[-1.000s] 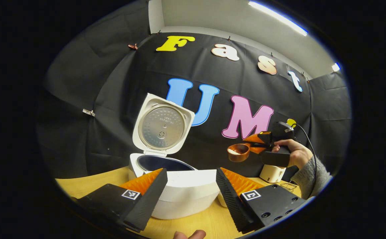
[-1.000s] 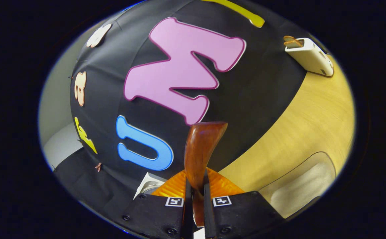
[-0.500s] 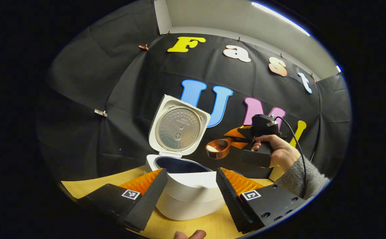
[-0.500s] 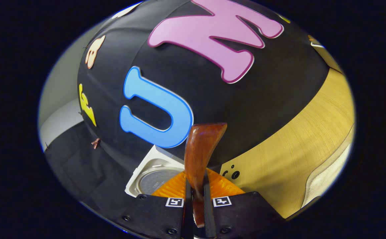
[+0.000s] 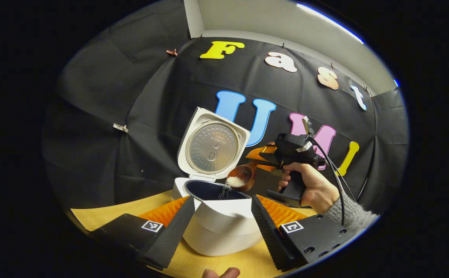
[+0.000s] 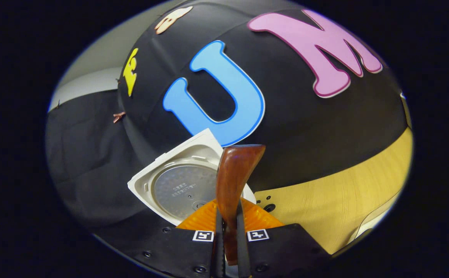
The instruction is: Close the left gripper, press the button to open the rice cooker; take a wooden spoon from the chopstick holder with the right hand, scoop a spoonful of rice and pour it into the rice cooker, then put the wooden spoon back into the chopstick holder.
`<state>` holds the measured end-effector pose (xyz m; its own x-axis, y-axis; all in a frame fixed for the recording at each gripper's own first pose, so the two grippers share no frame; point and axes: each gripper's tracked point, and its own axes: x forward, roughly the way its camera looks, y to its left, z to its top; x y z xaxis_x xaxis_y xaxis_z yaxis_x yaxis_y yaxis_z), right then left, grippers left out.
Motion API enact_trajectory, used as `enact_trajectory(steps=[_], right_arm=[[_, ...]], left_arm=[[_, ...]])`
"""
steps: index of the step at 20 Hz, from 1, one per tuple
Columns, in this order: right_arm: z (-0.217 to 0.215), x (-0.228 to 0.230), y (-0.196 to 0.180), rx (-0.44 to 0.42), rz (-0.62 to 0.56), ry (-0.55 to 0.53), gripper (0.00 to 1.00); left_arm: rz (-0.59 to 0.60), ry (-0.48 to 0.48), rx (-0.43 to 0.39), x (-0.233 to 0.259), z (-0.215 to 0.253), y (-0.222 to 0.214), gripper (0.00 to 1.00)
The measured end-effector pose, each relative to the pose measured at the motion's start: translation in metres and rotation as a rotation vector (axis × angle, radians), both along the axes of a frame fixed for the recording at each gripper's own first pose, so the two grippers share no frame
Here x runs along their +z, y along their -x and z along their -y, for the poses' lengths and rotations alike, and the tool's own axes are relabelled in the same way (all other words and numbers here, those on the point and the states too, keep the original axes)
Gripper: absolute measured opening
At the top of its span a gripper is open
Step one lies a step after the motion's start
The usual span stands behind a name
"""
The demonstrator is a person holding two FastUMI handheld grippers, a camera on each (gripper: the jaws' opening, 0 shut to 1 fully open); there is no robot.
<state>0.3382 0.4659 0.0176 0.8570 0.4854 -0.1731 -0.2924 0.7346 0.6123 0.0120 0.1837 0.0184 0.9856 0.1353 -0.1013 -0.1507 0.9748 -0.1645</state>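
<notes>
Over the open rice cooker point(image 5: 224, 227) I see my right tongs point(image 5: 265, 156) clamped on the handle of the wooden spoon point(image 5: 243, 177), with the spoon's bowl tipped just above the dark inner pot point(image 5: 209, 190). White rice point(image 5: 235, 180) sits at the spoon's lip and a thin stream of grains falls from it into the pot. A hand point(image 5: 313, 189) in a grey sleeve point(image 5: 349, 214) grips the tool. The cooker's lid point(image 5: 212, 144) stands raised behind the pot. From the right gripper view, both fingers of my right tongs point(image 6: 229, 235) press the spoon's handle point(image 6: 234, 185) between them, and the lid point(image 6: 182, 185) shows beyond. My left tongs point(image 5: 220, 227) are spread apart, holding nothing, low in front of the cooker's white body on the wooden surface point(image 5: 104, 216).
</notes>
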Motion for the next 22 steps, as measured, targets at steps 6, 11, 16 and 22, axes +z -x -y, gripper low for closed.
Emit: enact_trajectory(steps=[6,11,16,22], right_arm=[[-0.024,0.001,0.012,0.073,0.125,0.189,0.16],[-0.043,0.011,0.023,0.121,0.240,0.319,0.16],[-0.053,0.025,0.032,0.140,0.372,0.449,0.16],[-0.073,0.034,0.048,0.186,0.514,0.594,0.16]], left_arm=[[0.003,-0.002,0.002,0.001,-0.002,0.000,0.95],[-0.002,-0.001,0.004,0.000,-0.003,0.001,0.95],[-0.002,0.003,0.006,-0.002,-0.005,0.002,0.95],[-0.002,0.003,0.010,0.000,-0.005,0.002,0.95]])
